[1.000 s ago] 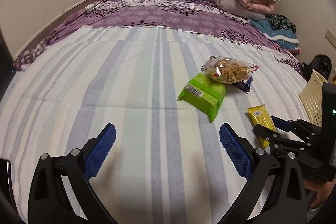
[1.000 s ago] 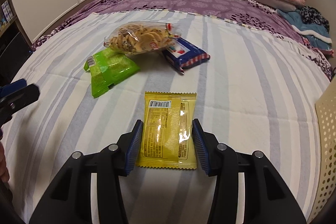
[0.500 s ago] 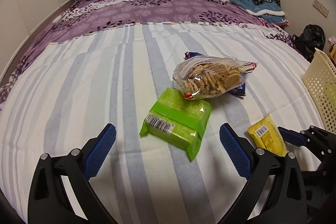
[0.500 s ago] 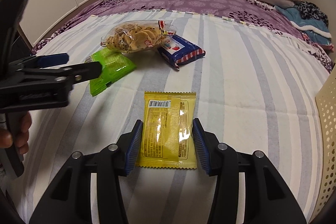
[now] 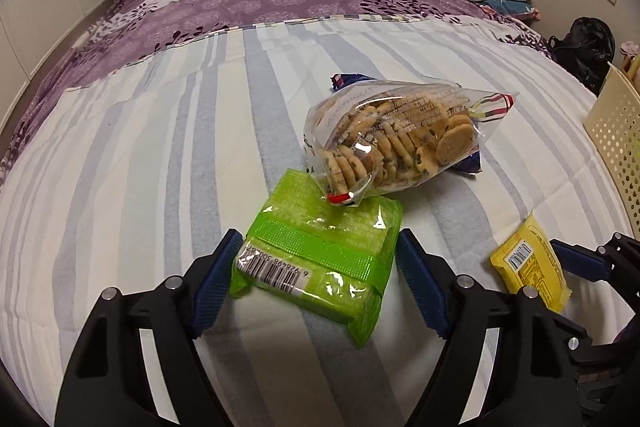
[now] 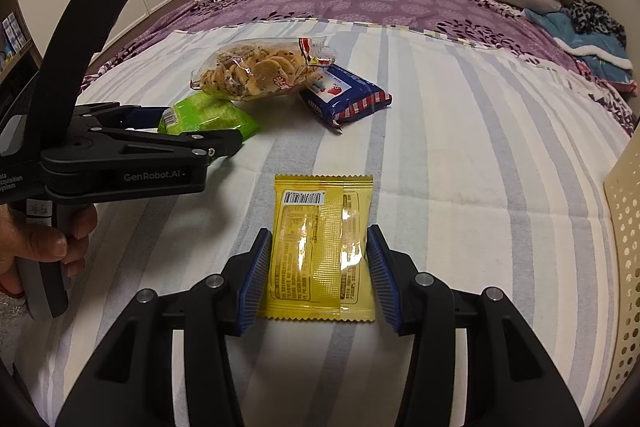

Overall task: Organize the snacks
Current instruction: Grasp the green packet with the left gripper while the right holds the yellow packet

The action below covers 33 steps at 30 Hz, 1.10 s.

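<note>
Now both hand-held grippers open — L [image 5: 316, 279] round green pack [image 5: 320, 255], R [image 6: 318, 275] round yellow sachet [image 6: 320, 243].

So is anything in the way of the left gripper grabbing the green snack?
Nothing blocks it: the left gripper already straddles the green snack pack. But the cookie bag rests one corner on the pack's far end.

Dim indoor light, perhaps overhead; wrapper glare, fisheye-warped edges.
</note>
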### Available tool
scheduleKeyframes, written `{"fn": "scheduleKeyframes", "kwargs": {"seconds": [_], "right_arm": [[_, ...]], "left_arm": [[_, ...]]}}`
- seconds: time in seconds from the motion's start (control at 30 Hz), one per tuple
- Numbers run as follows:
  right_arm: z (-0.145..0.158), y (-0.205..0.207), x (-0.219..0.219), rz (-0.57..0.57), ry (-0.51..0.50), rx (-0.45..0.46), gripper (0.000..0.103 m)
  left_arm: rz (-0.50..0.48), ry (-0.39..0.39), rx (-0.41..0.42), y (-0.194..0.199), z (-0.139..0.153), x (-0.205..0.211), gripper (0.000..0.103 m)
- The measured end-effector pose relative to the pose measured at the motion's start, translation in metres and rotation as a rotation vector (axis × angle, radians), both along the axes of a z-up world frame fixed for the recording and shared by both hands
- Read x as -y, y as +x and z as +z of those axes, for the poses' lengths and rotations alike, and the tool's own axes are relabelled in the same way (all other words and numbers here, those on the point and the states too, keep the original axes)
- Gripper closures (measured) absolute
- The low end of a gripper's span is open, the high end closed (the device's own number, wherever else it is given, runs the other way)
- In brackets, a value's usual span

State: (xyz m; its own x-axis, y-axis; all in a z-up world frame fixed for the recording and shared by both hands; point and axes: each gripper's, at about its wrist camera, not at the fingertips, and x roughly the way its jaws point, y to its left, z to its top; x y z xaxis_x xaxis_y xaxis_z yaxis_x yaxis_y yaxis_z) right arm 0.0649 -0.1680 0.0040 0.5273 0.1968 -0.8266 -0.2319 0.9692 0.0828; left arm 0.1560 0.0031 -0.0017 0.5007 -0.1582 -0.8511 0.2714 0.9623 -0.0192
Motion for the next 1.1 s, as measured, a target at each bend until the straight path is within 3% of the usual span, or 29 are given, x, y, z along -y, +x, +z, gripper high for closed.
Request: {"fn": "scheduleKeyframes", "kwargs": {"seconds": [0.33, 0.43, 0.5, 0.6, 1.1], "right_arm": [[0.000, 0.000, -0.001, 0.001, -0.012, 0.003, 0.054], [0.000, 0.000, -0.001, 0.000, -0.008, 0.002, 0.054], [0.000, 0.000, -0.002, 0.000, -0.006, 0.003, 0.054], [0.001, 0.000, -0.002, 0.000, -0.010, 0.005, 0.054], [0.014, -0.014, 0.018, -0.037, 0.072, 0.027, 0.055]], "left_arm": [[-0.020, -0.018, 0.002, 0.000, -0.001, 0.000, 0.016], [-0.015, 0.008, 0.024, -0.004, -0.002, 0.002, 0.020], [-0.004, 0.001, 0.034, -0.006, 0.000, 0.000, 0.029], [0.012, -0.016, 0.029, -0.012, 0.003, -0.005, 0.033], [0.099, -0.052, 0.089, -0.077, 0.037, -0.032, 0.034]]}}
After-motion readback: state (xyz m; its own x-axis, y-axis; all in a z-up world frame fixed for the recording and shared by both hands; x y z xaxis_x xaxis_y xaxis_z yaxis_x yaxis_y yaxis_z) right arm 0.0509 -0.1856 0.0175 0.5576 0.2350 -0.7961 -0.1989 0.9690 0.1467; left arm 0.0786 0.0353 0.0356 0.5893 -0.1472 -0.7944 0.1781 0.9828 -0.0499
